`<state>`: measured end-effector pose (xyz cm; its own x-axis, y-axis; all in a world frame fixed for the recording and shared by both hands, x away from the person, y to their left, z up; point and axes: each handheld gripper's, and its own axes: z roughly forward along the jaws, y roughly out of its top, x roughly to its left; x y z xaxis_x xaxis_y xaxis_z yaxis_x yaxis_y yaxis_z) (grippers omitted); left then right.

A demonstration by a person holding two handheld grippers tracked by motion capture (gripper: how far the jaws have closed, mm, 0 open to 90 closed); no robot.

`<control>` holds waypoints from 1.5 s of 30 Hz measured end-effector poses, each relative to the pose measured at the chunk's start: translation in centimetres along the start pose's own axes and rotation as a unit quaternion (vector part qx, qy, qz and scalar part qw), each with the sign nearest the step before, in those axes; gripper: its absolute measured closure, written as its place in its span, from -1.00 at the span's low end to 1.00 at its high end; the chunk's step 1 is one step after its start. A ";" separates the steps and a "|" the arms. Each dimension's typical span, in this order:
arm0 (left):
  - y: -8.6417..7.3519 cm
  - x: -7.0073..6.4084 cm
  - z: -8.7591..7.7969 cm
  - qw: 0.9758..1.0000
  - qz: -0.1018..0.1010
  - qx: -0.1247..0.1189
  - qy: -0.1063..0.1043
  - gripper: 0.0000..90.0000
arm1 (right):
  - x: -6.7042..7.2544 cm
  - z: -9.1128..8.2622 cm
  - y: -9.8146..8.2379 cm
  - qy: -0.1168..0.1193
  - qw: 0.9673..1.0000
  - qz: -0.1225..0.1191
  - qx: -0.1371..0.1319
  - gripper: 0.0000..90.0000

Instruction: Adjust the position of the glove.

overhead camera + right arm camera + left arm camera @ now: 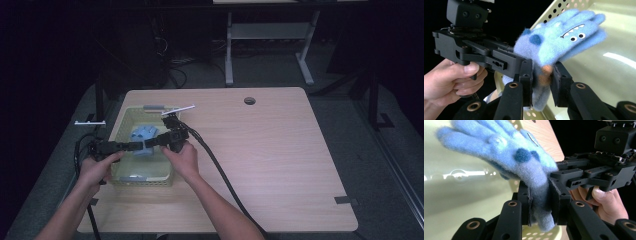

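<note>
A fuzzy blue glove (144, 135) hangs over a pale yellow-green perforated basket (124, 119) at the table's left. My left gripper (142, 146) comes in from the left and my right gripper (159, 140) from the right, and they meet at the glove. In the left gripper view my left gripper (540, 195) is shut on the glove (506, 147) at its cuff, with the right gripper (599, 173) close beside it. In the right gripper view my right gripper (542, 75) is shut on the cuff of the glove (564, 37), which bears a monster face. The left gripper (481, 55) sits just left of it.
A white strip (178, 109) and a grey piece (153, 106) lie at the basket's far rim. Black cables (220, 170) trail from the right gripper across the wooden table (280, 150). A round hole (249, 100) sits near the table's far edge.
</note>
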<state>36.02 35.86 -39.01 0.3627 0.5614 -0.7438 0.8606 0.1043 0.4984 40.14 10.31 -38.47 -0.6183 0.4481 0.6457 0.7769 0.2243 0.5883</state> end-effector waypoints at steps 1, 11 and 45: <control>0.0 0.1 0.0 1.000 -0.002 0.003 0.004 0.61 | -0.1 0.2 0.0 -0.001 1.000 0.004 0.001 0.62; 0.0 0.9 0.3 0.999 -0.014 0.017 0.029 0.62 | -1.0 1.5 -0.3 -0.003 1.000 0.017 0.012 0.59; 0.2 1.4 3.6 0.983 -0.021 0.100 0.155 0.61 | -1.4 -2.7 -0.6 -0.015 1.000 0.006 -0.003 0.51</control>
<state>38.01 33.75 -41.56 0.2262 0.7861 -0.5751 0.9368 -0.0137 0.3497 40.24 7.24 -38.41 -0.6052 0.4771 0.6373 0.7832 0.2136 0.5839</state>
